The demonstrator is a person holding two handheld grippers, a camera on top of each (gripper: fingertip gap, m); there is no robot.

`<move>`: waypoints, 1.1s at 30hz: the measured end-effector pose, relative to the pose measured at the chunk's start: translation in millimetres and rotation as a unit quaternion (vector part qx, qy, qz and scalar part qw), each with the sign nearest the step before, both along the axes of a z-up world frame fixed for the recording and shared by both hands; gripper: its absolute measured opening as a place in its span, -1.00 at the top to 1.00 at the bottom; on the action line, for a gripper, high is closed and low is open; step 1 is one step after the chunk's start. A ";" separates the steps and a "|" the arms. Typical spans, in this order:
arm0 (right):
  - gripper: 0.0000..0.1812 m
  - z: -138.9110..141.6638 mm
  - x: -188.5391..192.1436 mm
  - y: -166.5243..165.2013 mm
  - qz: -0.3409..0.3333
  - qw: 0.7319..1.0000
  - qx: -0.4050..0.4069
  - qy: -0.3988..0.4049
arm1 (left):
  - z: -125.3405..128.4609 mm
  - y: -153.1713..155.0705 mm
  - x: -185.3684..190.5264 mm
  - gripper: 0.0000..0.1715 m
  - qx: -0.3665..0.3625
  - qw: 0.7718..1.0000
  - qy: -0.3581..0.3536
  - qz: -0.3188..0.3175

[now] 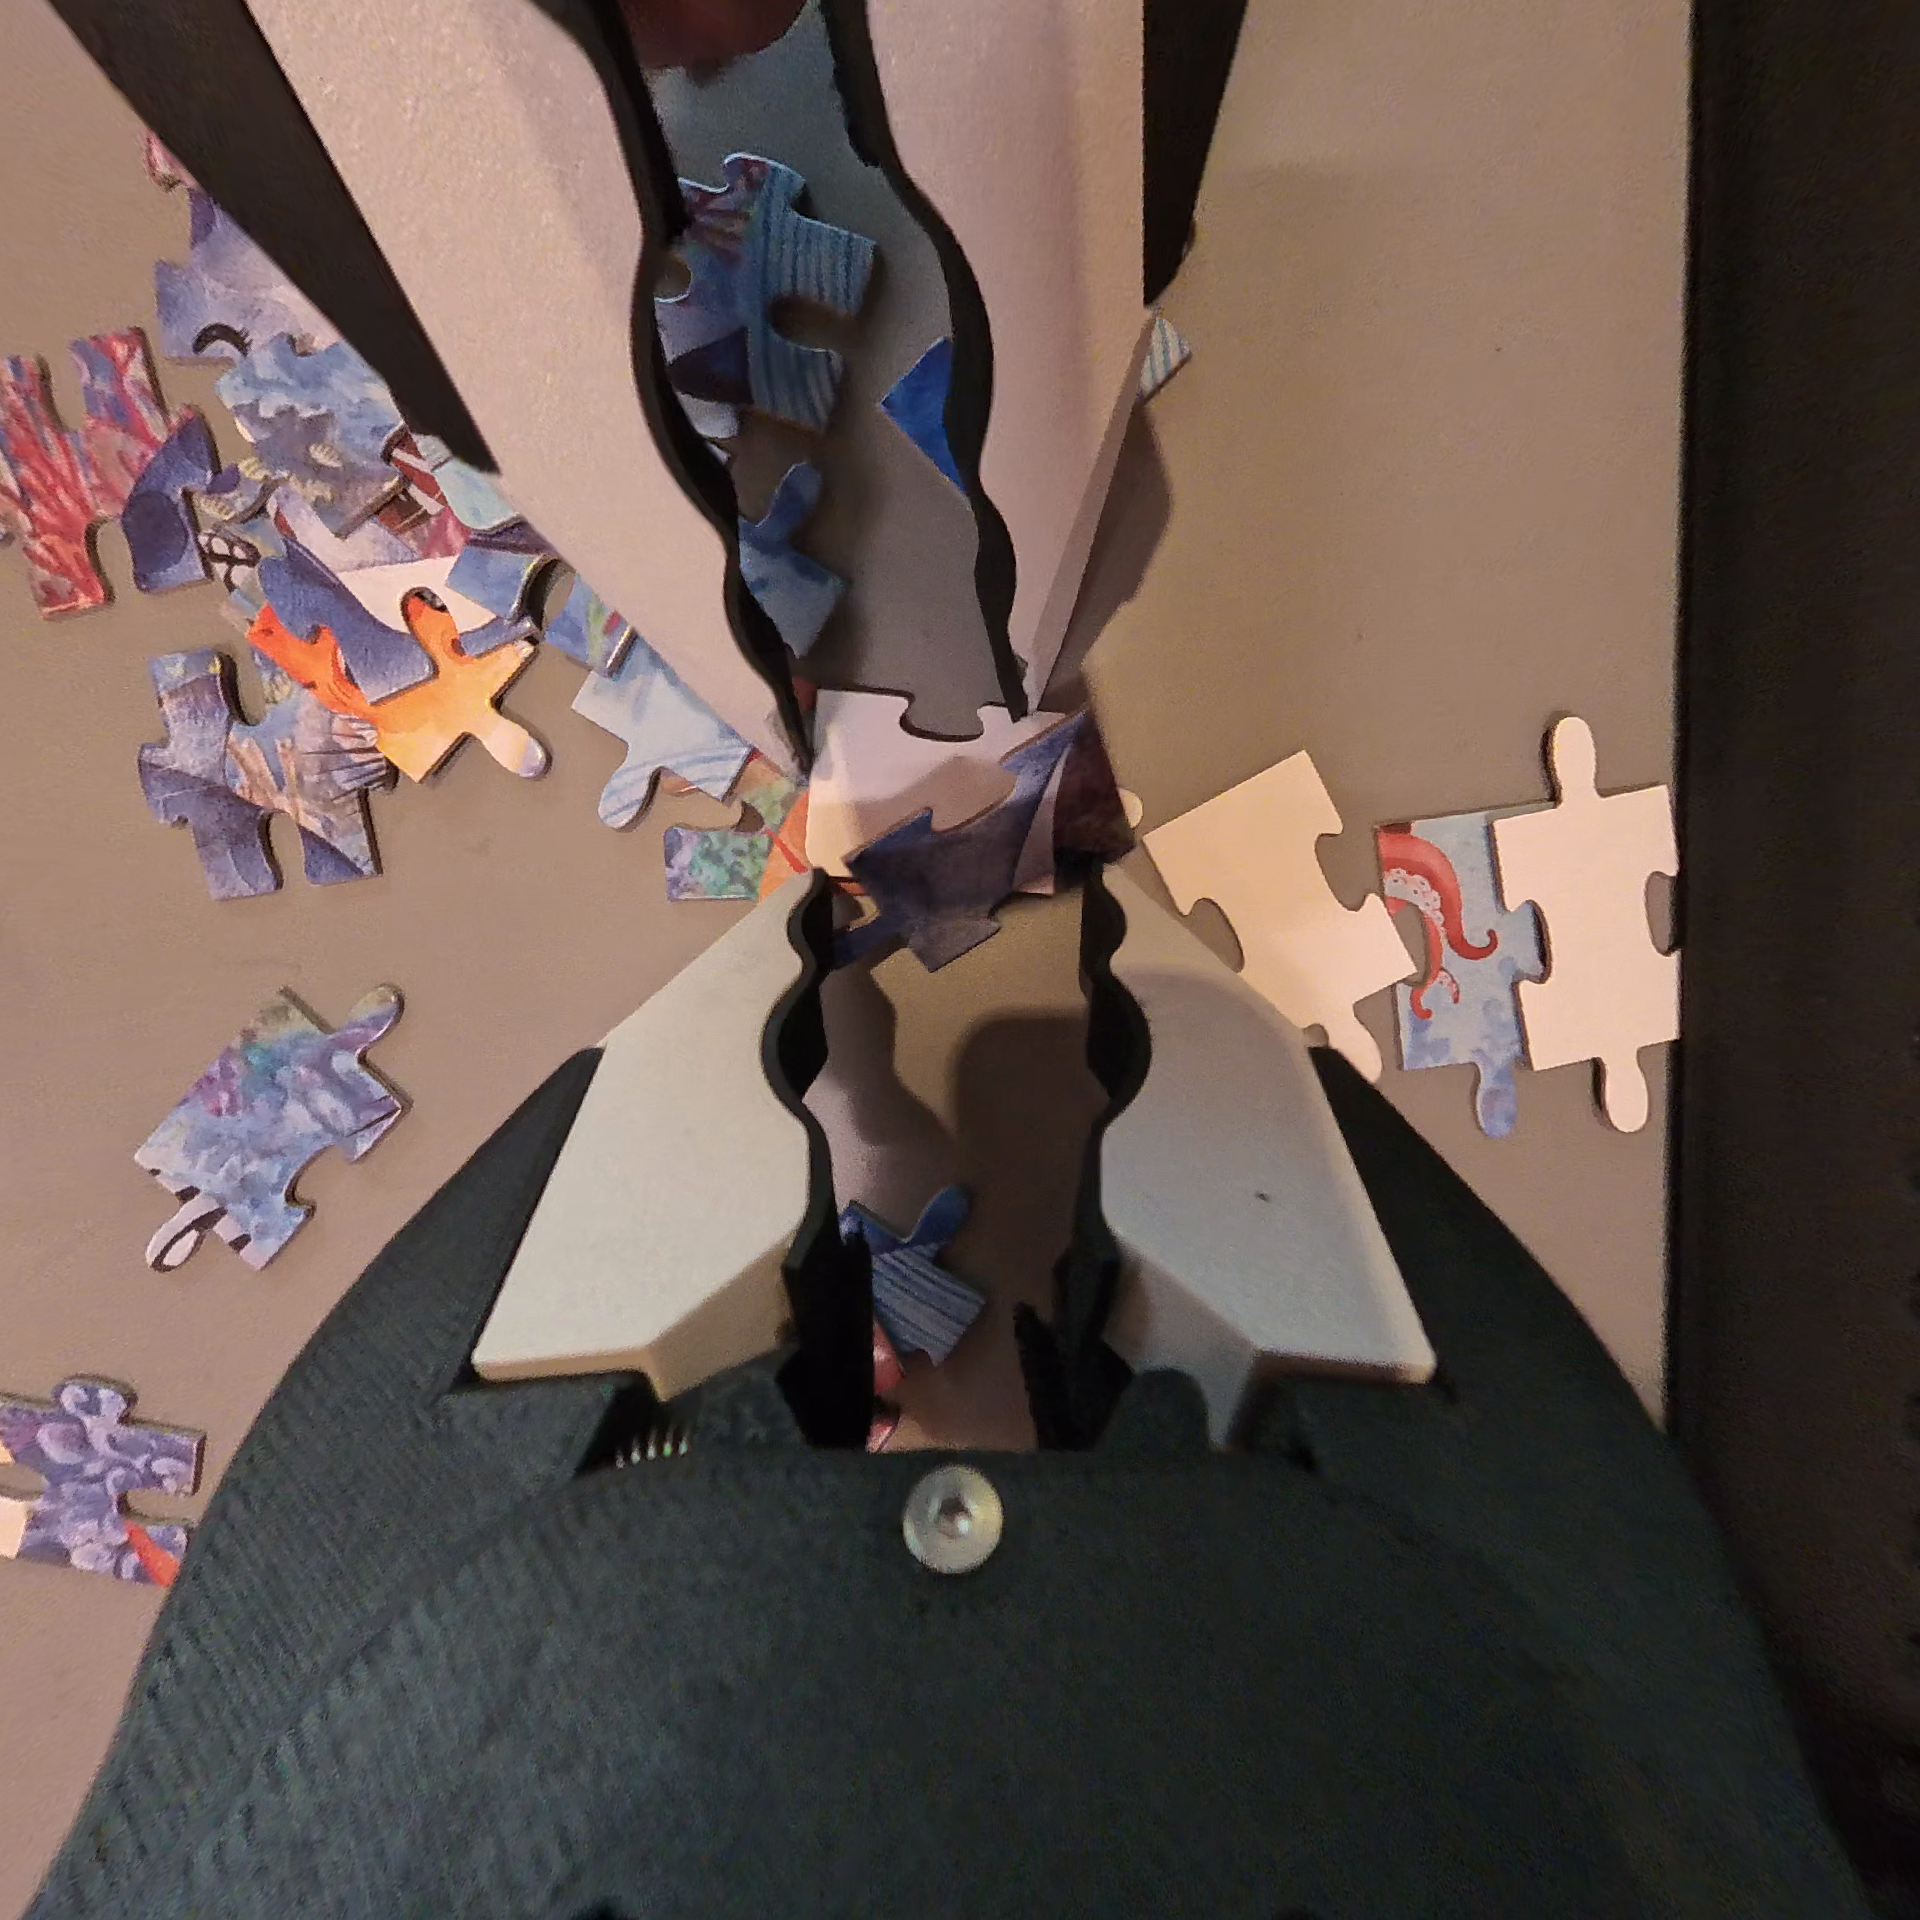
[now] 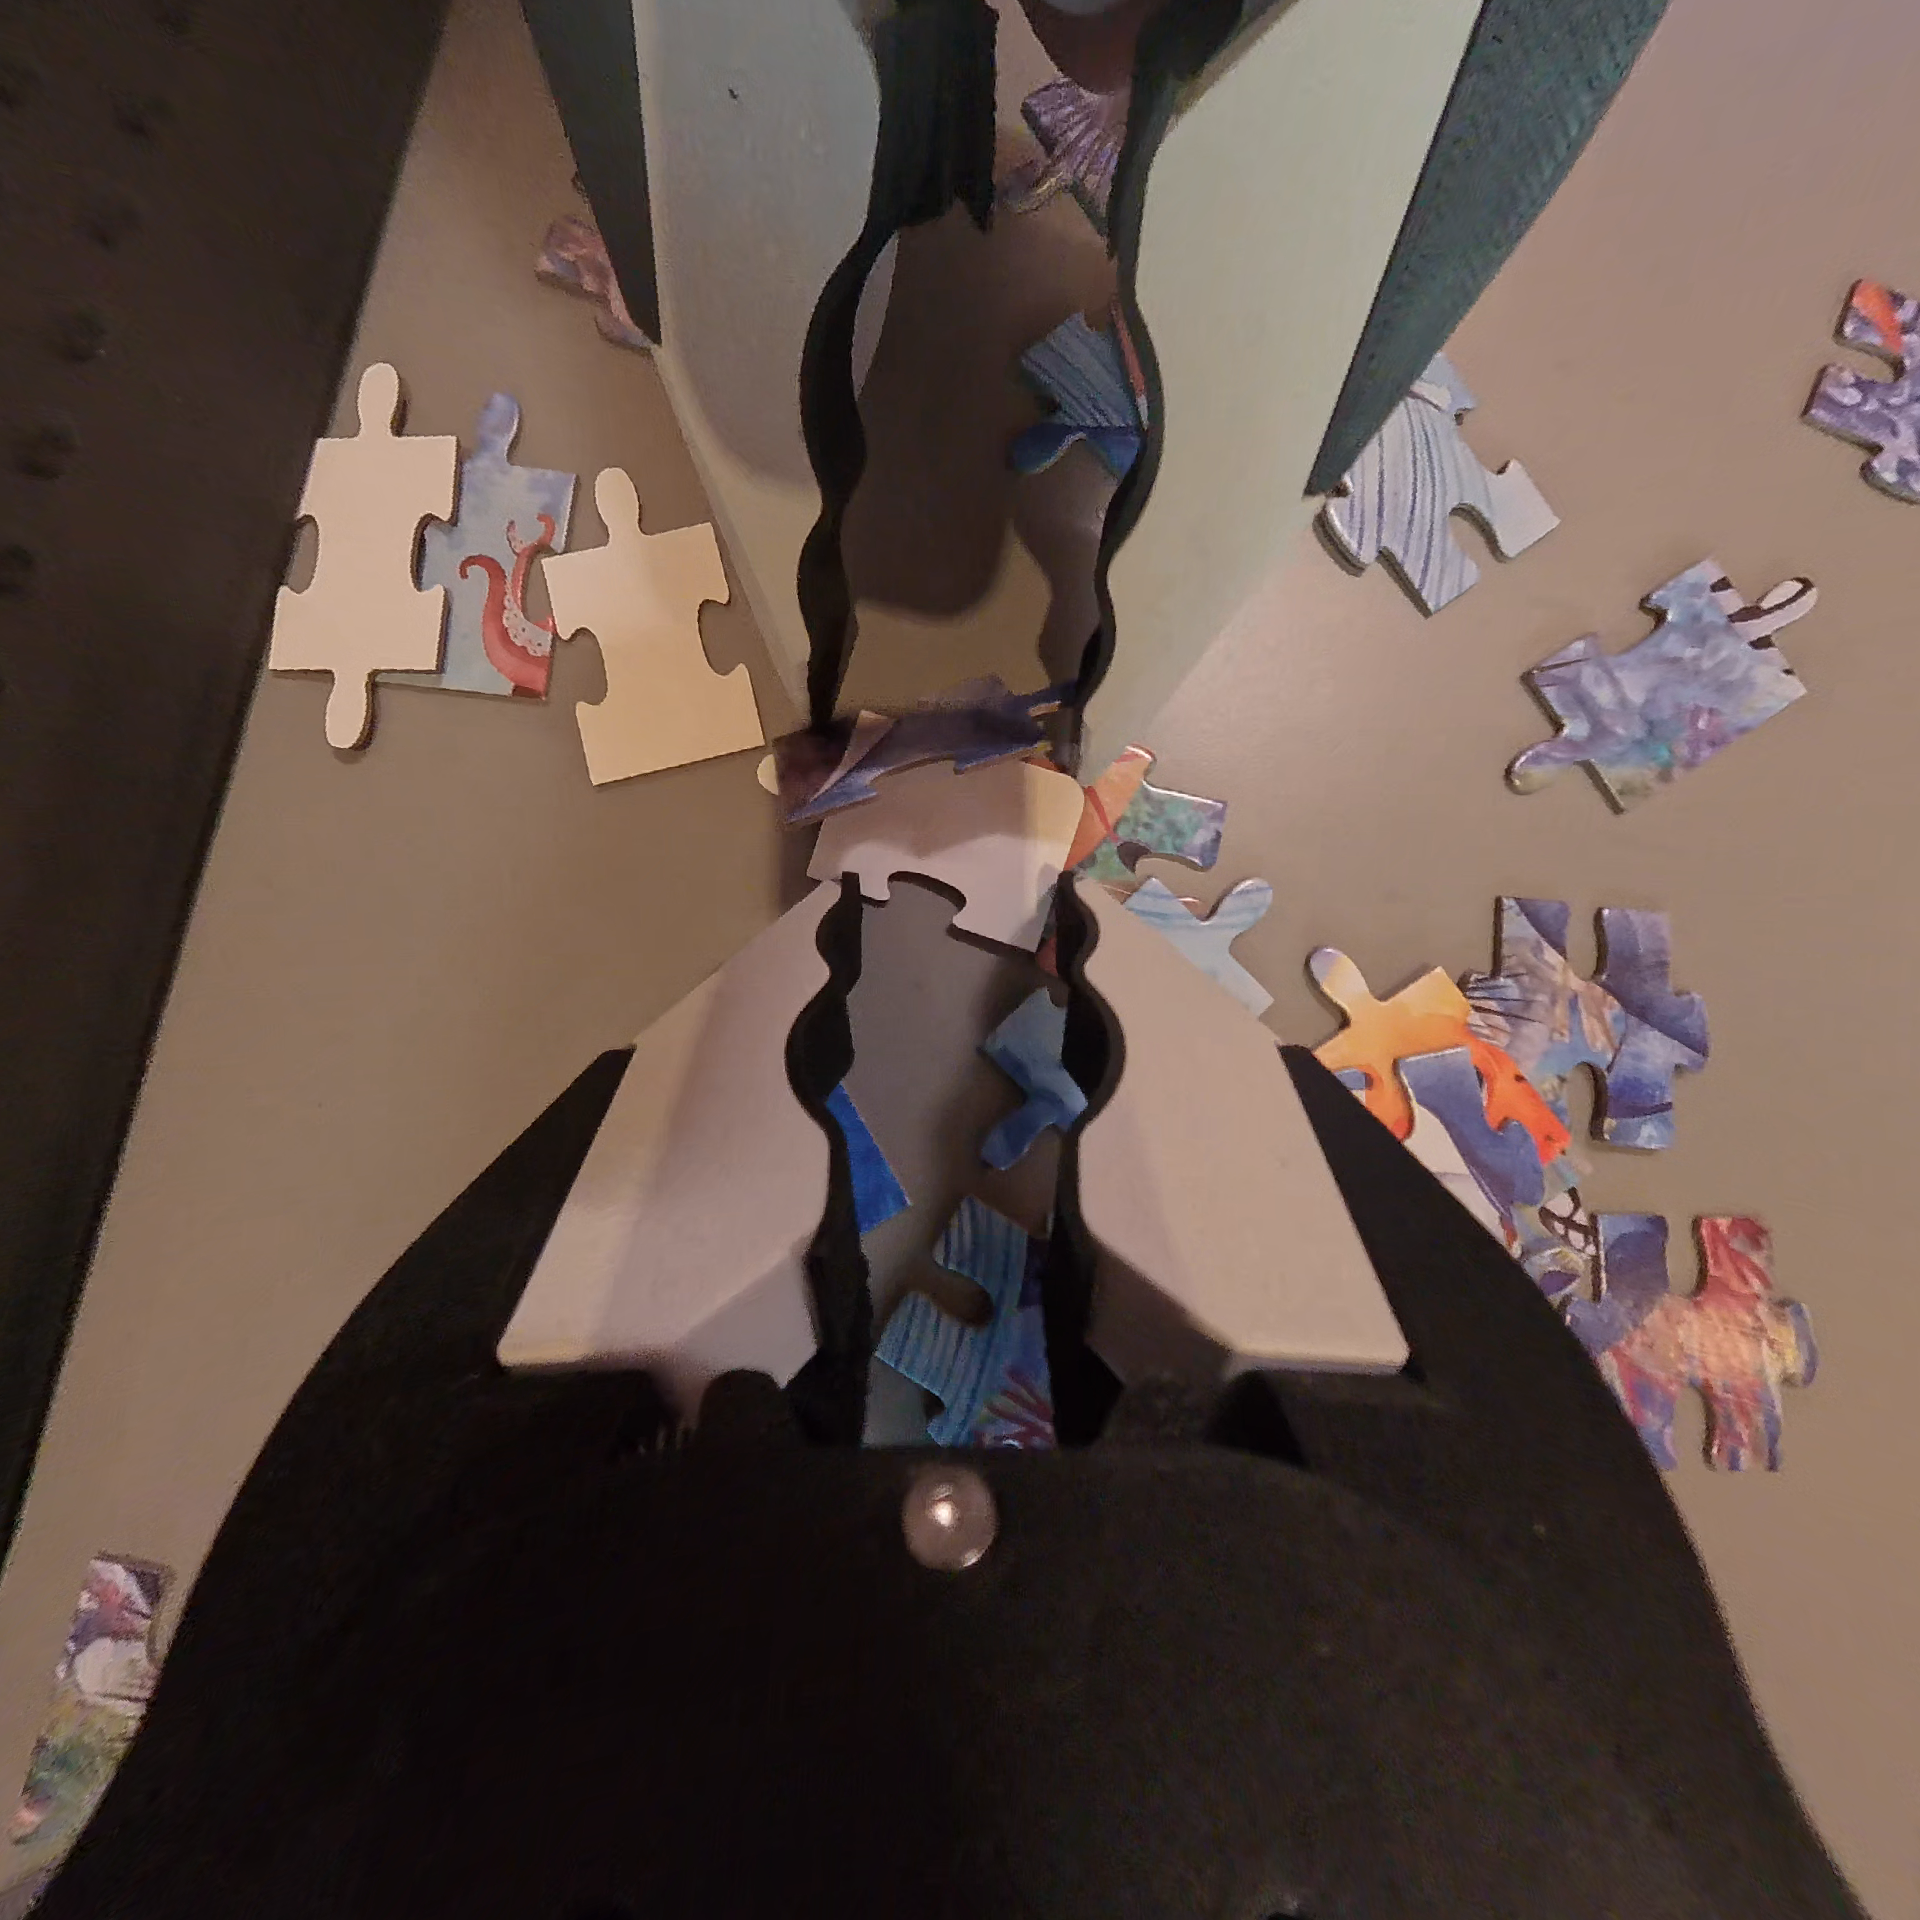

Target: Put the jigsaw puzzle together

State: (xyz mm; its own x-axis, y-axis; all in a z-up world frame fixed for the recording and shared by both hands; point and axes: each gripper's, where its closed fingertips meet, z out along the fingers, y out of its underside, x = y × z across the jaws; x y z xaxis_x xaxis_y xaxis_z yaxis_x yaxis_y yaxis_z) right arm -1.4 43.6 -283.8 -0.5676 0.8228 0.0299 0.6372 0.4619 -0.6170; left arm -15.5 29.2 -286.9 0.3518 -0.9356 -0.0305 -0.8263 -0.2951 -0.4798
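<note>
Two grippers met tip to tip: left (image 1: 951, 883) pinched a blue piece (image 1: 935, 868), right (image 2: 956, 883) a white piece (image 2: 935, 842) at 12 o'clock.

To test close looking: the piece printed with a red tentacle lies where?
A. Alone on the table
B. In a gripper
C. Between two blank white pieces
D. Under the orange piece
C: the tentacle piece sits between two blank white pieces.

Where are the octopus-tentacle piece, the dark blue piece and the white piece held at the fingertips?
octopus-tentacle piece (image 1: 1455, 935): left wrist view, red tentacle.
dark blue piece (image 1: 956, 862): left wrist view, its middle.
white piece (image 2: 966, 847): right wrist view, blank face.
</note>
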 end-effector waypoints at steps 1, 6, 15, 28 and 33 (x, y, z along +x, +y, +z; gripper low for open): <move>0.62 0.1 0.0 0.8 -0.001 1.000 -0.002 0.002 | -0.1 0.2 -0.3 0.48 0.001 1.000 0.000 -0.001; 0.83 0.3 -1.1 4.0 -0.013 0.999 -0.029 0.002 | -1.0 -3.3 -2.3 0.51 -0.008 1.000 -0.002 -0.010; 0.85 0.4 1.4 7.0 -0.013 1.000 -0.020 0.002 | -0.6 -9.1 -17.9 0.69 -0.022 0.999 0.023 -0.011; 0.85 51.0 -5.1 27.3 -0.034 0.991 0.041 0.126 | 37.1 11.8 -1.9 0.42 -0.067 0.981 -0.162 0.081; 0.90 56.5 -4.2 29.2 -0.032 0.985 0.089 0.146 | 57.6 17.6 16.5 0.86 -0.125 0.942 -0.300 0.089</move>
